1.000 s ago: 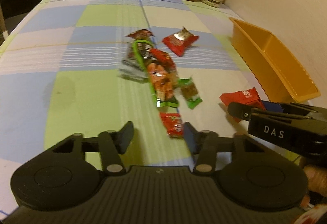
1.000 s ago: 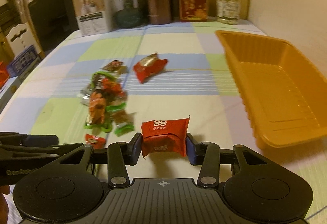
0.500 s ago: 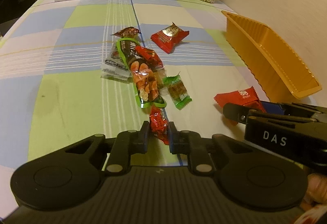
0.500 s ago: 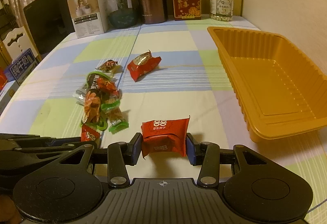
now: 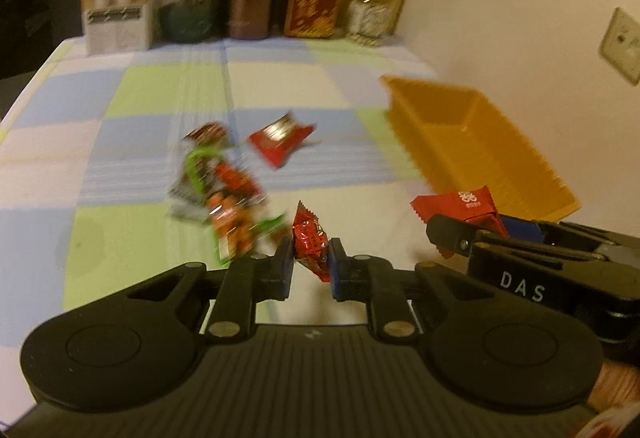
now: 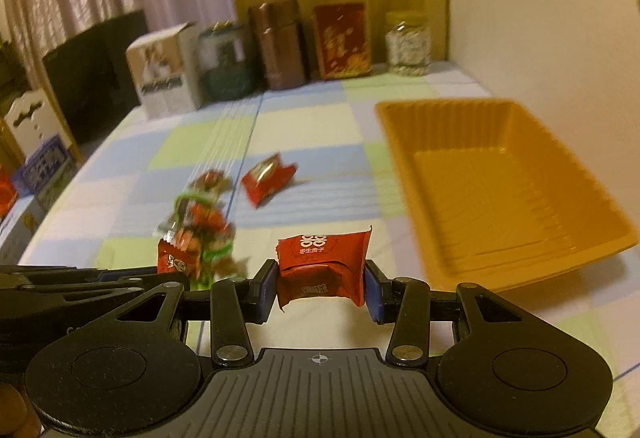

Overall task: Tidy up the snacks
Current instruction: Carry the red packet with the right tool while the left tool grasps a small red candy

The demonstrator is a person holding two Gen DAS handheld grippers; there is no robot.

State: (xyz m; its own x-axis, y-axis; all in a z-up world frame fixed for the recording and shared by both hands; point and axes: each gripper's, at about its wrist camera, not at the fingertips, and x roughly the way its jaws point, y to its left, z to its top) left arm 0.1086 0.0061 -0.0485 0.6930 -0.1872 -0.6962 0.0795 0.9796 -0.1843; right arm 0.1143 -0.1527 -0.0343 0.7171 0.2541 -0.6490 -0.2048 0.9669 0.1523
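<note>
Now the left tool (image 5: 311, 265) pinches a small red candy (image 5: 311, 247) by its middle, and the right tool (image 6: 321, 288) squeezes a red snack pack (image 6: 322, 265); both look light and crinkly, with the orange tray (image 6: 520, 270) ahead, right of both tools

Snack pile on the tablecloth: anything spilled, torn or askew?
Nothing looks damaged. Loose packets lie overlapping and skewed mid-table, the orange tray holds nothing yet, and each gripper clamps a red packet; both views are blurred.
</note>
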